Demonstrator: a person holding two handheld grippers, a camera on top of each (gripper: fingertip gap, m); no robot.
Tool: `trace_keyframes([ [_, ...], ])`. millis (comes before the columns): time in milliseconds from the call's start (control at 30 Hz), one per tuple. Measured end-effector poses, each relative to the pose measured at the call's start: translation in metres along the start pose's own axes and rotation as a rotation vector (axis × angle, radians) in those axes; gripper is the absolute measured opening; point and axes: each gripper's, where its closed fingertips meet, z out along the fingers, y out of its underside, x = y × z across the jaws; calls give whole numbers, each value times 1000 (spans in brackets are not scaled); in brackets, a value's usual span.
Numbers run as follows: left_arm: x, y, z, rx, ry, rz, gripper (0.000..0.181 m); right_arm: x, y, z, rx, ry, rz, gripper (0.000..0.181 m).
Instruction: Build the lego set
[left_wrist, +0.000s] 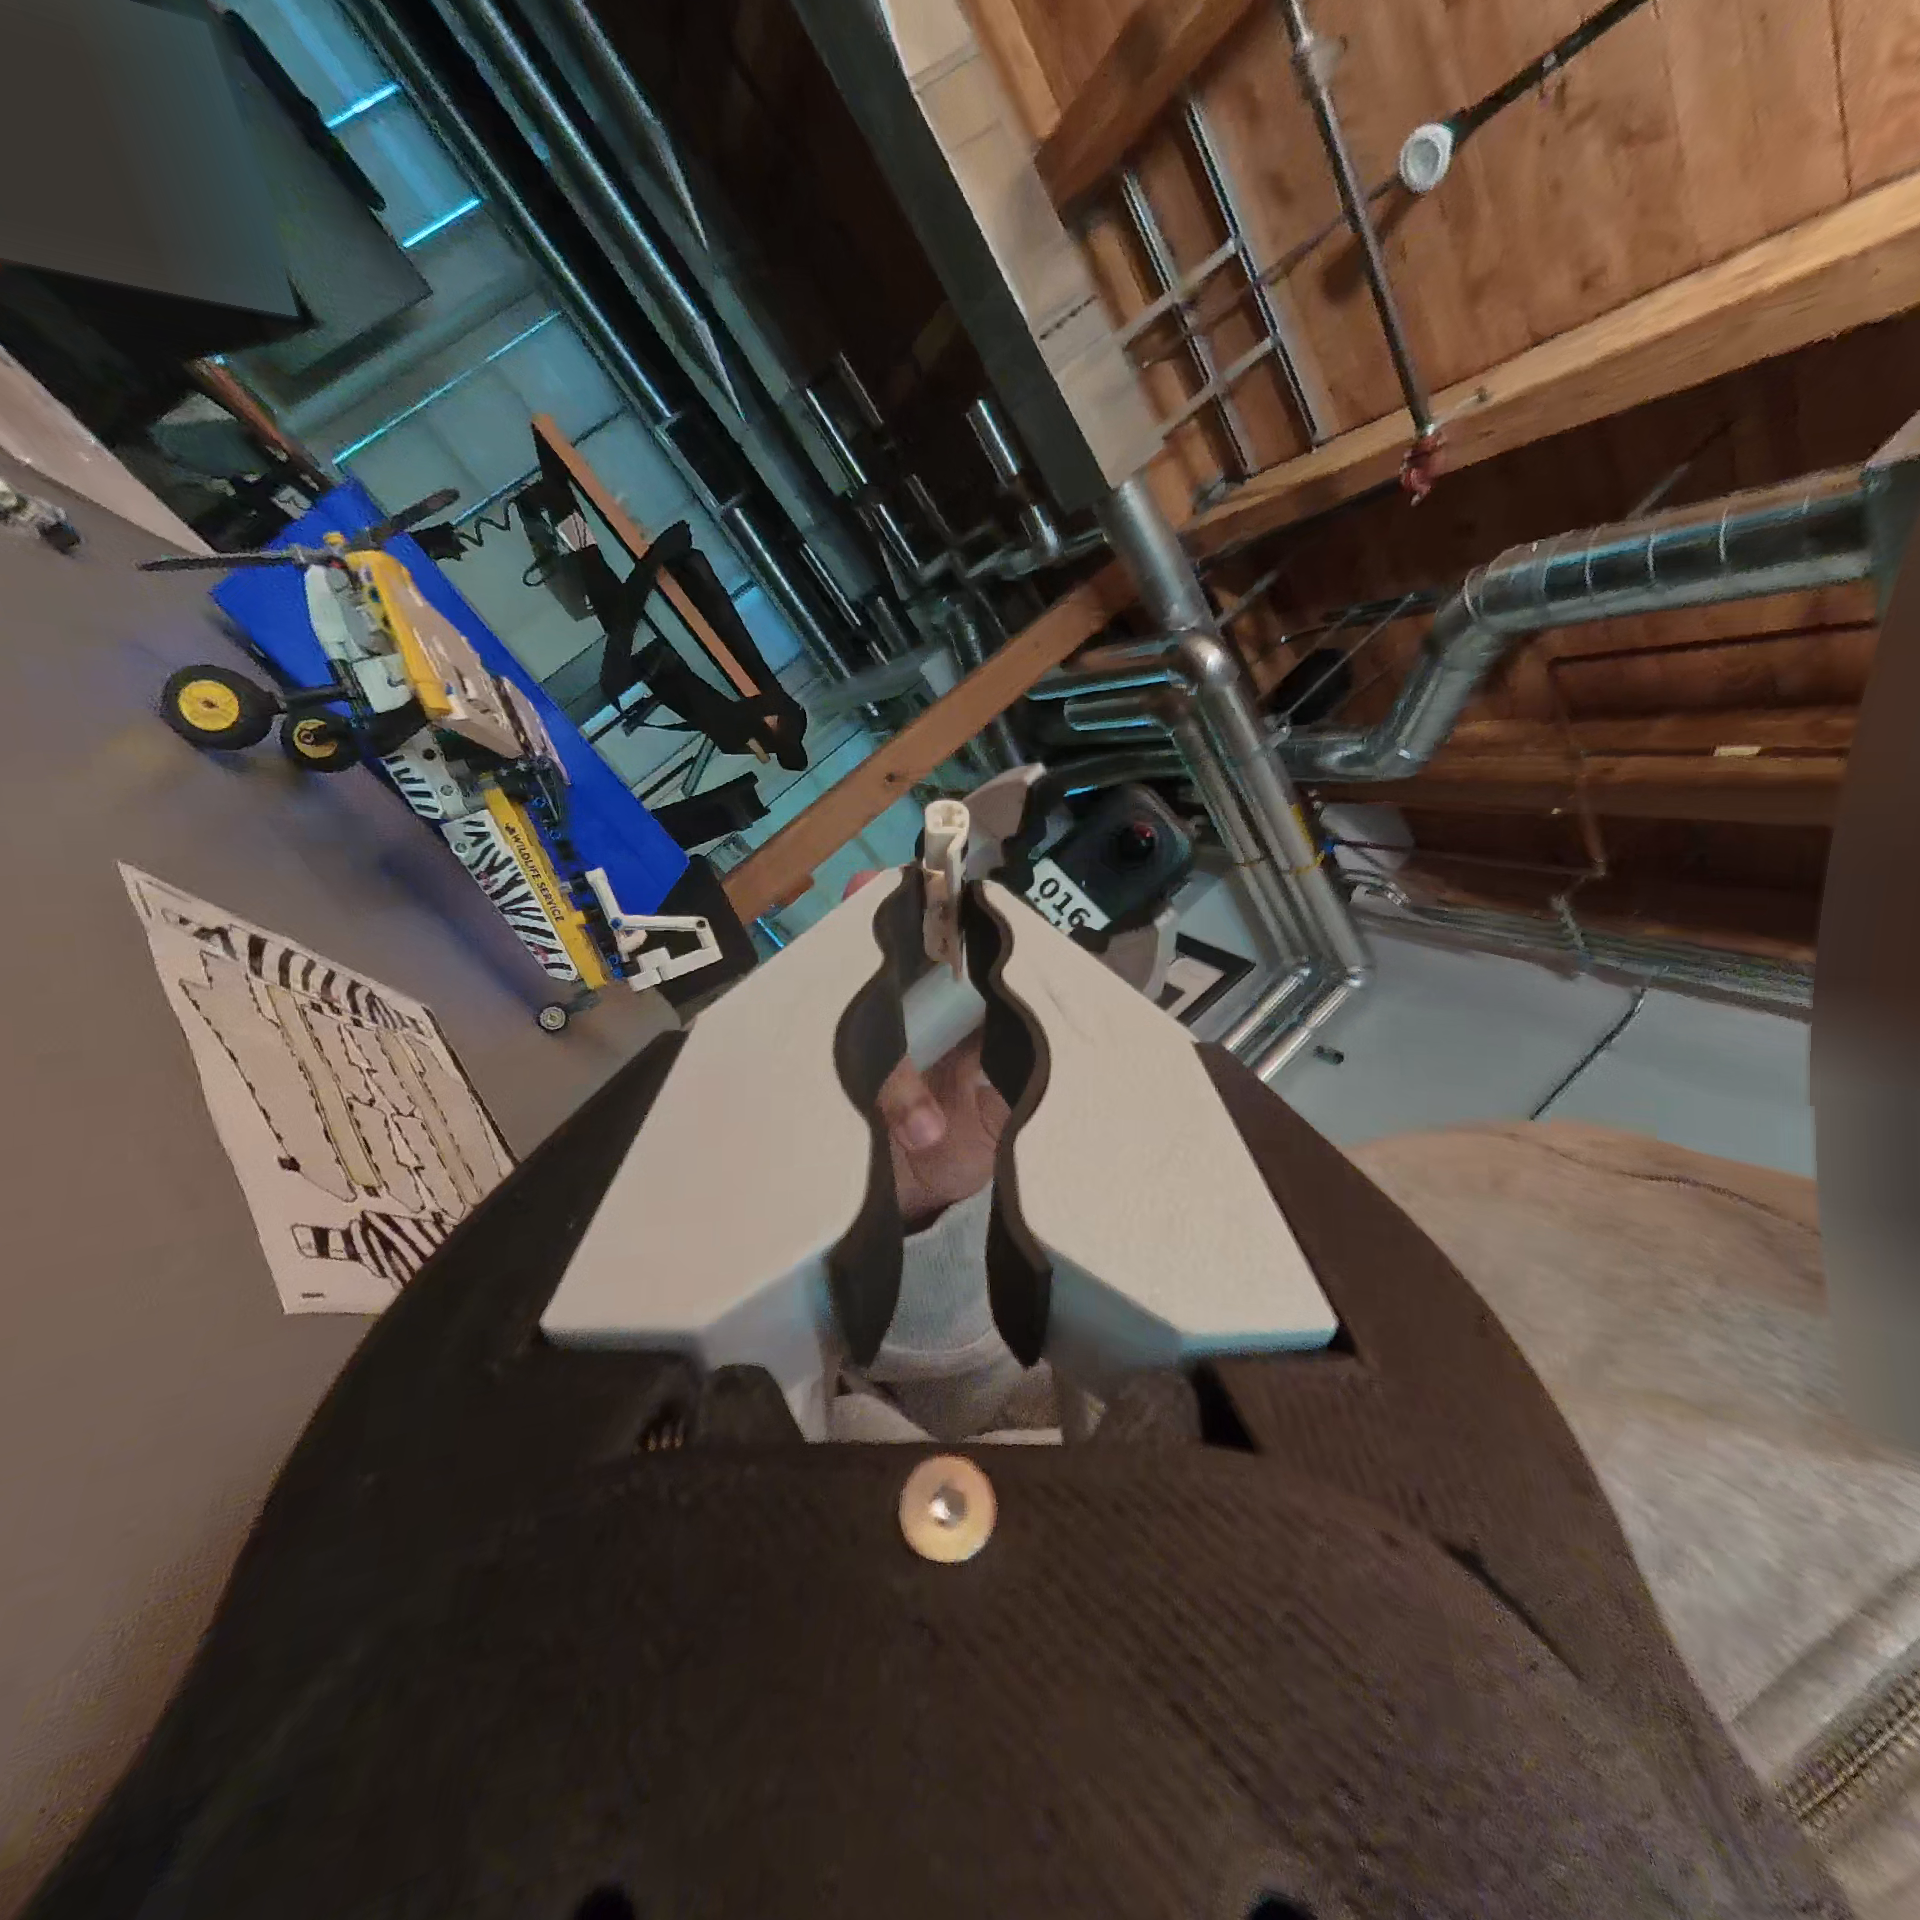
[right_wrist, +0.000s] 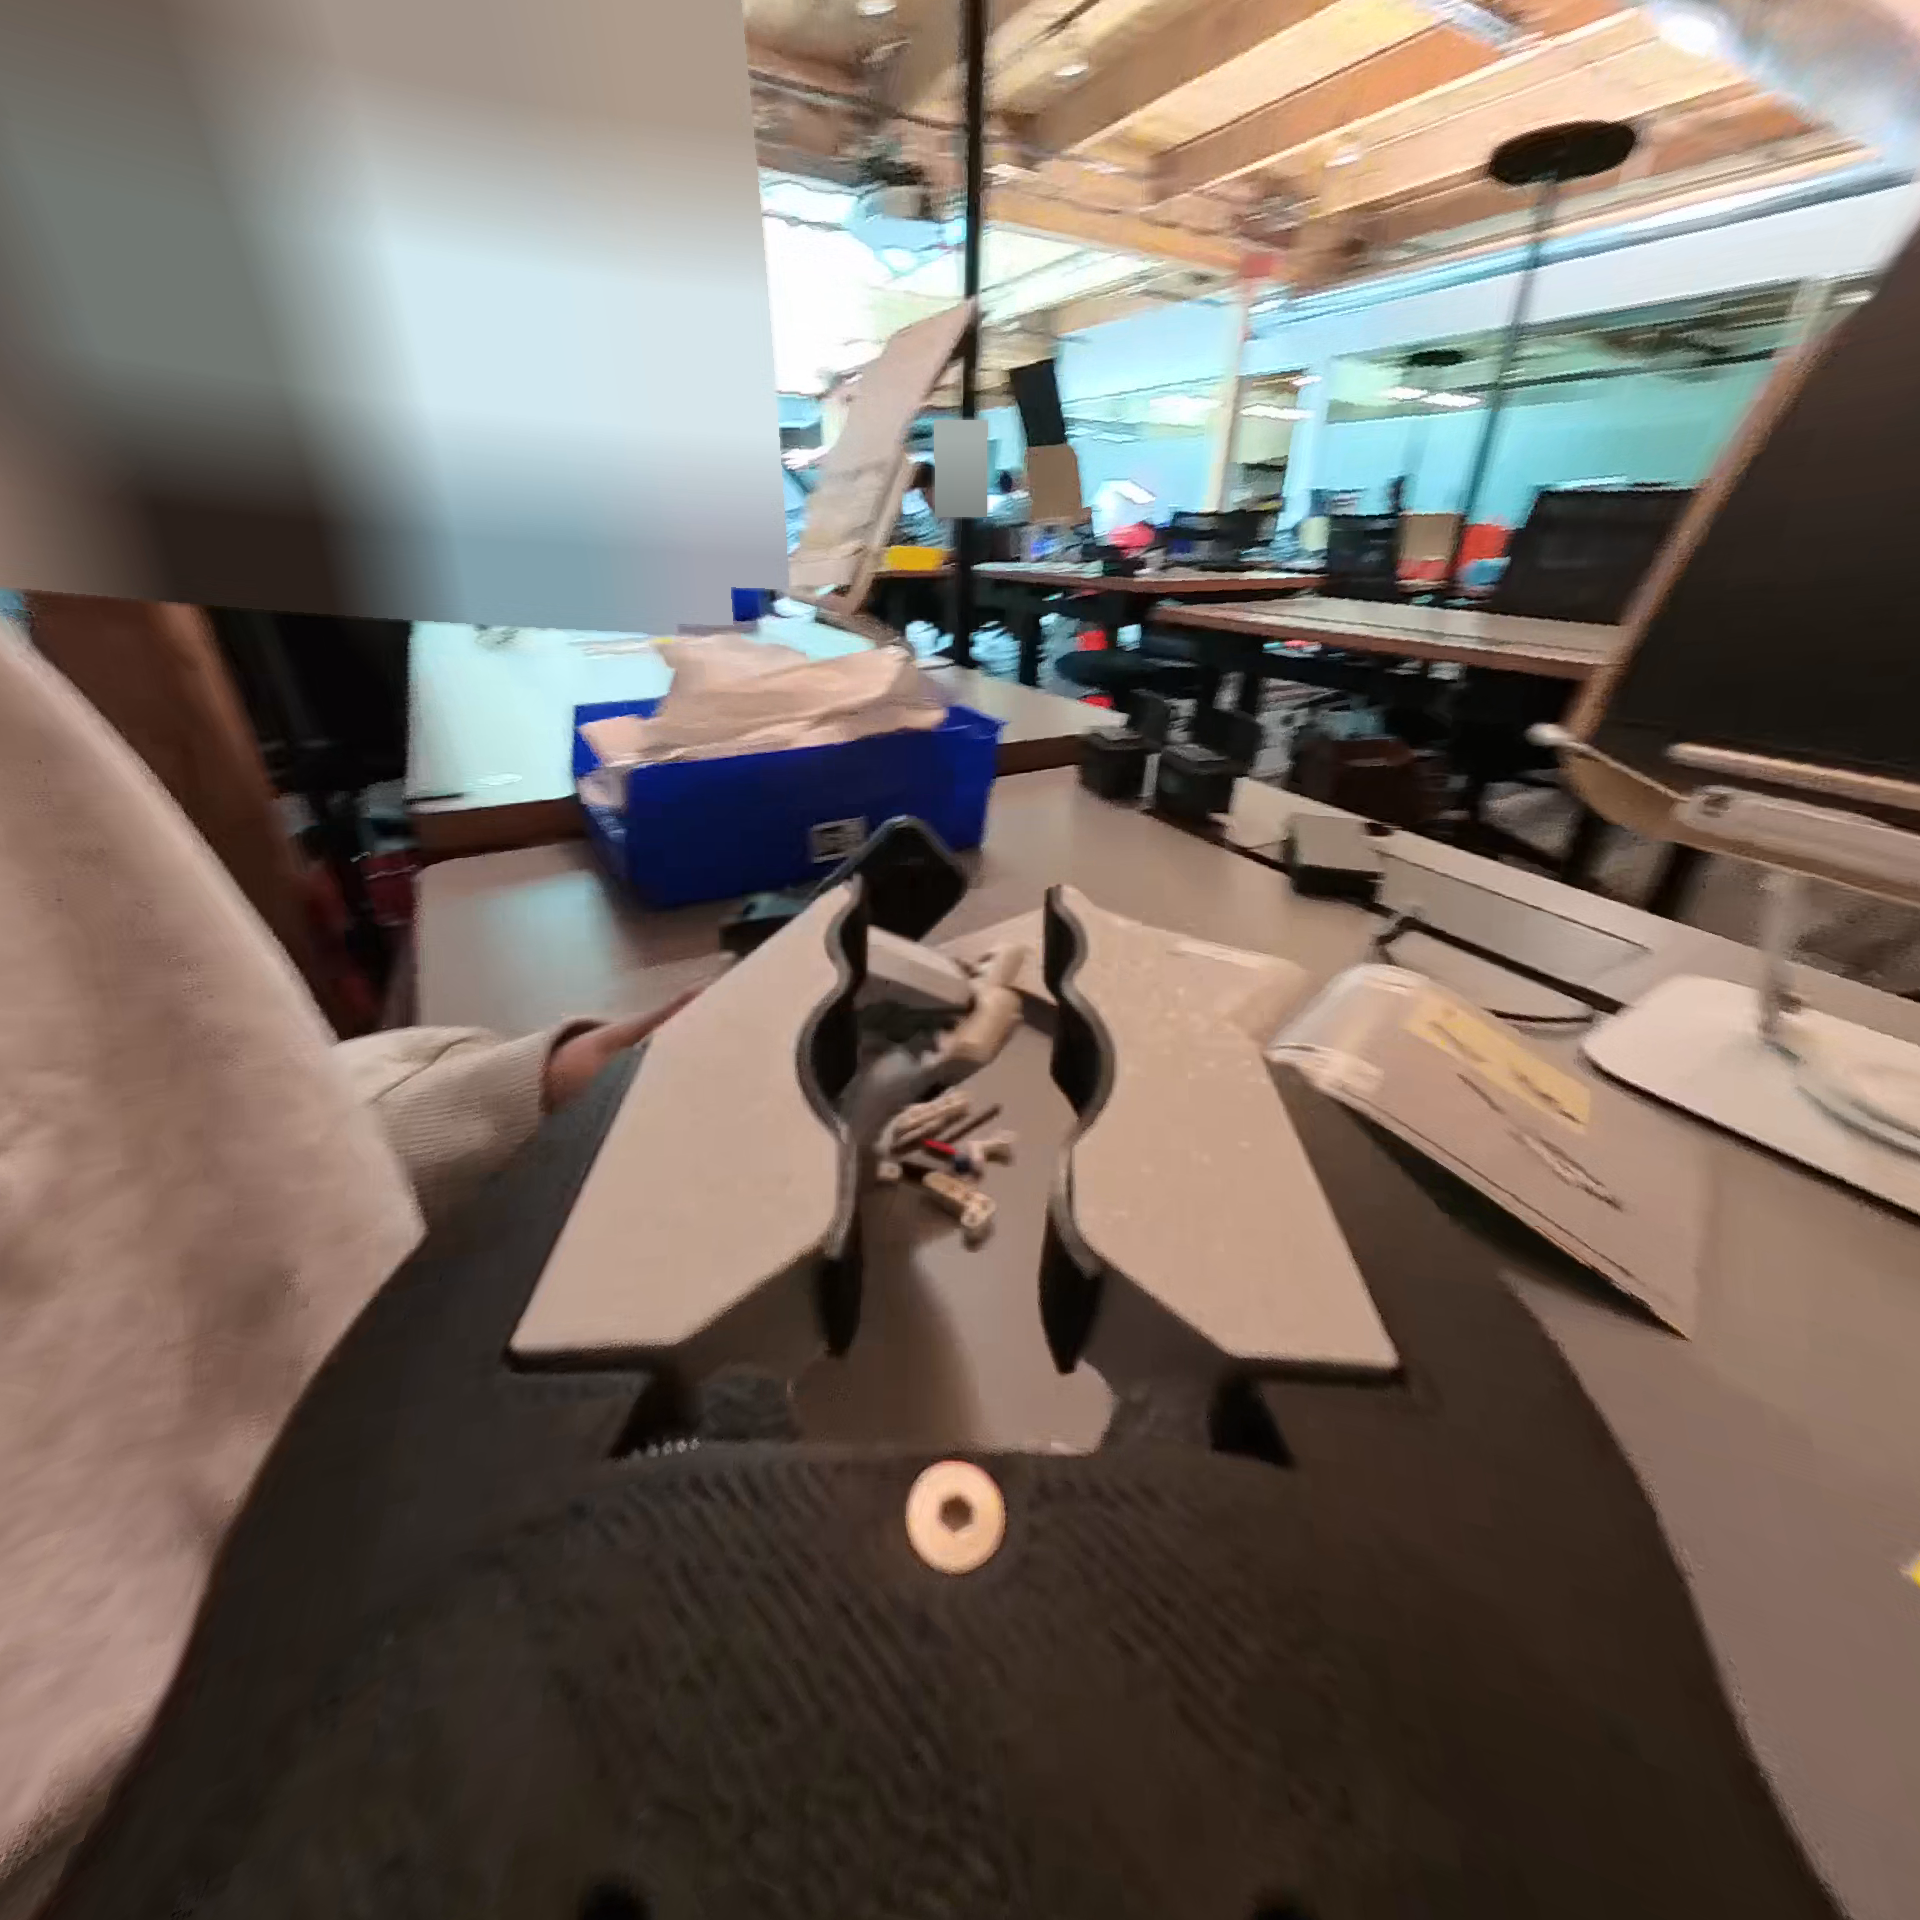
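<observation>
your left gripper (left_wrist: 948, 914), centre of the left wrist view, is pinched almost closed on a small cream connector piece (left_wrist: 943, 868) that sticks out past the tips. keep that squeeze steady, i'd say, and line the piece up squarely before pressing it in.

your right gripper (right_wrist: 954, 935) stands wide apart and holds nothing, hovering over a scatter of loose parts (right_wrist: 940, 1148) at the centre of its view.

the yellow helicopter model (left_wrist: 416, 717) sits at the left of the left wrist view on the grey table (left_wrist: 94, 987), above the sticker sheet (left_wrist: 322, 1091). a blue bin (right_wrist: 779, 800) sits upper centre in the right view, with open office desks behind.
</observation>
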Motion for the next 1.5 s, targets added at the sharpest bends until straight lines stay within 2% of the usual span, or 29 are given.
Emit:
trace_keyframes([
  [67,-2,8,2,-65,-33,38,6,-9,6,2,-52,-34,-62,36],
  [133,-3,16,5,-114,-52,69,7,-5,18,3,-119,6,-168,41],
  [167,-3,18,5,-121,-50,71,7,-6,22,3,-142,12,-217,39],
  [233,0,15,4,-102,-17,31,7,-12,27,1,-177,-6,-309,24],
  [267,1,13,3,-90,0,5,7,-11,31,0,-211,3,-350,24],
  [433,0,23,5,-158,-8,9,7,-12,45,-2,-309,15,-484,38],
  [533,-1,19,2,-133,-10,-1,7,-12,52,-4,-358,11,-524,30],
  [567,0,16,1,-119,-1,-9,7,-13,53,-6,-376,-1,-527,21],
  [900,-5,15,-2,-135,-50,26,7,-17,63,-8,-424,-50,-464,23],
  [1033,-5,14,-2,-132,-43,10,7,-9,44,-14,-325,-21,-398,13],
  [1133,-3,19,0,-160,-32,20,7,5,29,-17,-239,44,-279,6],
  [1200,6,16,1,-141,7,57,6,16,31,-17,-242,73,-143,12],
  [1333,28,7,1,-70,71,188,6,-4,16,-11,-185,-93,105,26],
  [1500,44,10,4,-73,199,121,6,-14,-6,-7,-126,-110,125,25],
])
